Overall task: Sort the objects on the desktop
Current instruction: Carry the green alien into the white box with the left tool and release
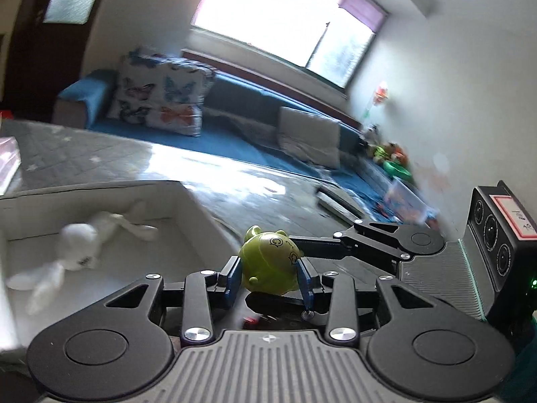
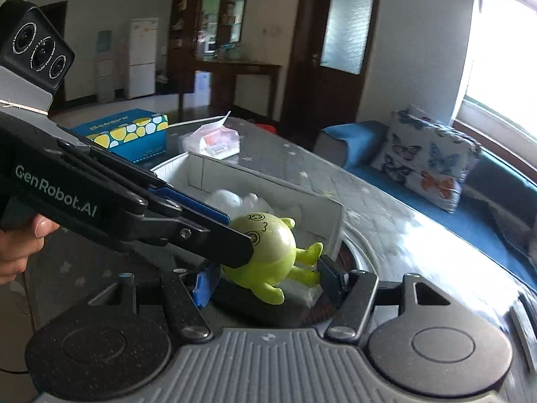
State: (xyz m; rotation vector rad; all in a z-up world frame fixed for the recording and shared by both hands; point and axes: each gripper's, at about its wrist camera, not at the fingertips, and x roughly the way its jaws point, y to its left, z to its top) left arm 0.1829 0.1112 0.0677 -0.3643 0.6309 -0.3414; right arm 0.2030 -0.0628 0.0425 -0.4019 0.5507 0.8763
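Between my left gripper (image 1: 268,277) pads: green toy figure (image 1: 268,265), clamped for transfer. My right gripper (image 2: 265,278) spread wide around it, apparently receiving. White box (image 1: 188,201) just ahead-left.

The left gripper (image 2: 231,235) is showing black linkages, blue pads (image 2: 198,198), silver screws and white "GenRobot.AI" lettering.

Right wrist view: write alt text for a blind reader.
A green toy is clamped by the left tongs, with the right tongs open around it. Behind stands a white box holding a white toy, on a grey table.
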